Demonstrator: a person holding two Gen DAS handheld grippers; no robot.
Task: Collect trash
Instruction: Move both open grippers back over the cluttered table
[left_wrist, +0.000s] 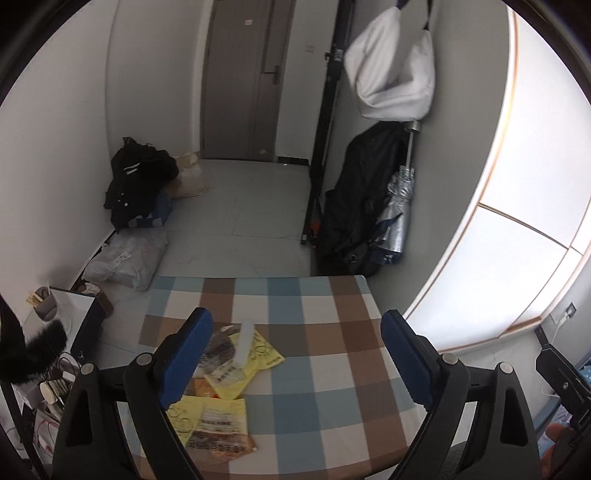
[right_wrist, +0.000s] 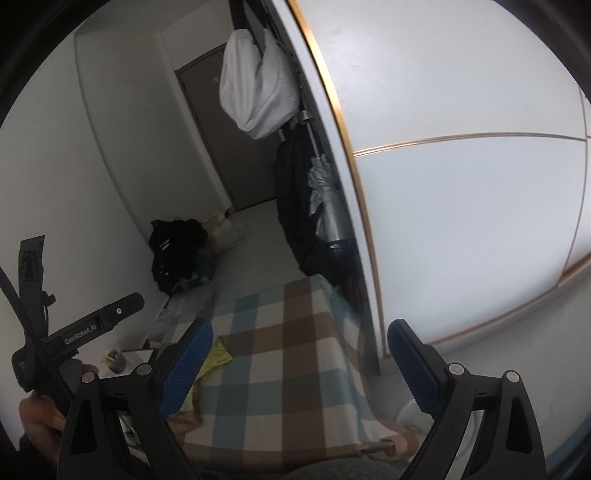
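Left gripper (left_wrist: 295, 354): hangs above the near part of the table, its two blue-padded fingers (left_wrist: 188, 358) spread wide with nothing between them
Right gripper (right_wrist: 299, 365): held over the table's near right side, fingers likewise wide apart and empty; its left blue pad (right_wrist: 186, 365) hides part of the trash in the right wrist view
Table (left_wrist: 332, 332): covered in a checked cloth of brown, blue and cream squares, standing against the white wall panel (left_wrist: 517, 184)
Trash: all on the left side of the table, well apart from the right edge
Yellow wrappers (left_wrist: 255, 356): a loose overlapping cluster of yellow printed packets just beside the left gripper's left finger; one corner also shows in the right wrist view (right_wrist: 218, 356)
White tube (left_wrist: 244, 343): a pale, slim piece lying across the top yellow packet
Orange packet (left_wrist: 218, 432): nearest the camera, lying flat, partly under a yellow one
Floor: a black bag (left_wrist: 136, 181) and a clear plastic bag (left_wrist: 125, 258) lie by the left wall beyond the table
Door (left_wrist: 243, 77): closed, at the far end of the room
Right wall: a white cloth bag (left_wrist: 391, 66) hangs above a folded silver umbrella (left_wrist: 399, 206)
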